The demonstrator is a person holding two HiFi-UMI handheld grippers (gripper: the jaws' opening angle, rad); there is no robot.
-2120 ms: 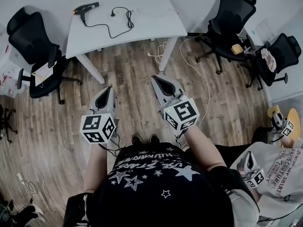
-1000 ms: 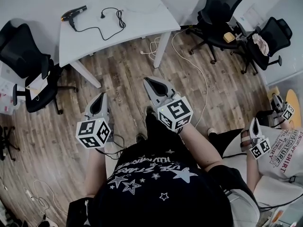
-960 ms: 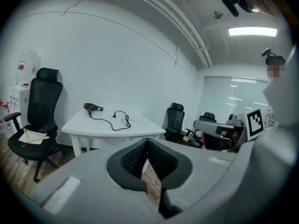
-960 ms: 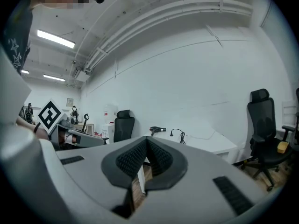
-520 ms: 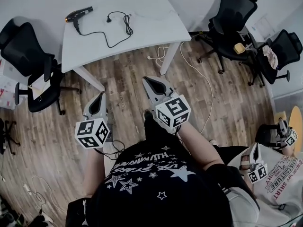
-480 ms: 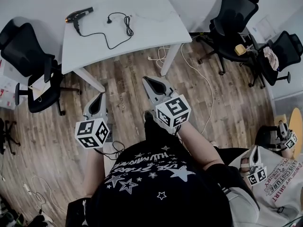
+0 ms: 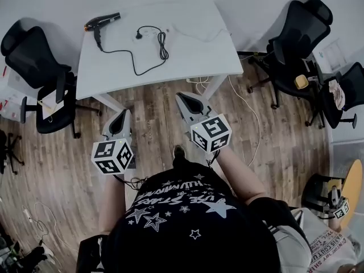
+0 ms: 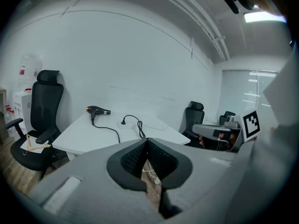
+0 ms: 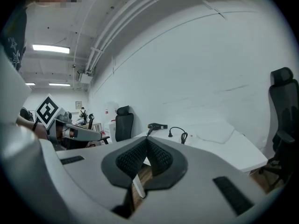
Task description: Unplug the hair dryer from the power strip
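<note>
White table (image 7: 193, 44) bears hair dryer (image 7: 101, 21) and its loose cord (image 7: 163, 45).

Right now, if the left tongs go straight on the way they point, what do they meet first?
Probably the near edge of the table; only open floor lies before it. The left tongs, shut and empty, tilt slightly down, so they might slip just under the top; depth is unclear.

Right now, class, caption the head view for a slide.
Left tongs and right tongs, both shut, short of table with dryer.
</note>
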